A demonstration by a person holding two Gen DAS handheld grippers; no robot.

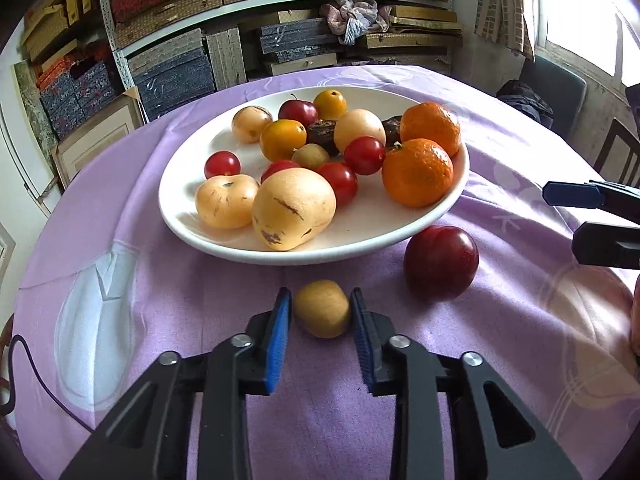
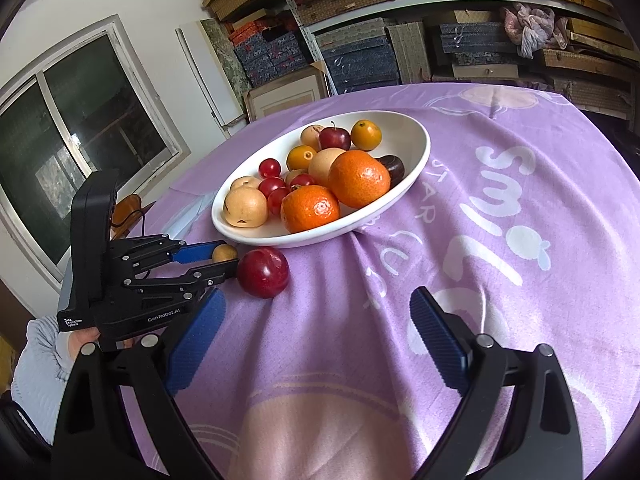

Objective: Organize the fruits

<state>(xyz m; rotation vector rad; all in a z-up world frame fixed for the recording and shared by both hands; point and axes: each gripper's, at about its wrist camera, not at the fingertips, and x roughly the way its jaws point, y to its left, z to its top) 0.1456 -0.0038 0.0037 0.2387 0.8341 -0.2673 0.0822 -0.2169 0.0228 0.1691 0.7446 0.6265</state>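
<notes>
A white oval plate [image 1: 192, 236] [image 2: 416, 148] on the purple cloth holds several fruits: two oranges [image 1: 418, 172] [image 2: 358, 178], pale yellow fruits [image 1: 294, 208], cherry tomatoes and plums. A small tan fruit [image 1: 322, 308] [image 2: 225, 253] lies on the cloth in front of the plate. My left gripper [image 1: 320, 300] [image 2: 224, 260] straddles it, its pads close on both sides with small gaps. A dark red plum [image 1: 441, 263] [image 2: 264, 272] lies on the cloth just right of it. My right gripper [image 2: 316, 320] [image 1: 568, 216] is open wide and empty above the cloth.
Shelves stacked with boxes [image 1: 280, 40] [image 2: 400, 40] stand behind the table. A window [image 2: 80, 120] is at the left. A chair [image 1: 616, 148] stands at the right. A dark cable [image 1: 36, 380] runs over the table's left edge.
</notes>
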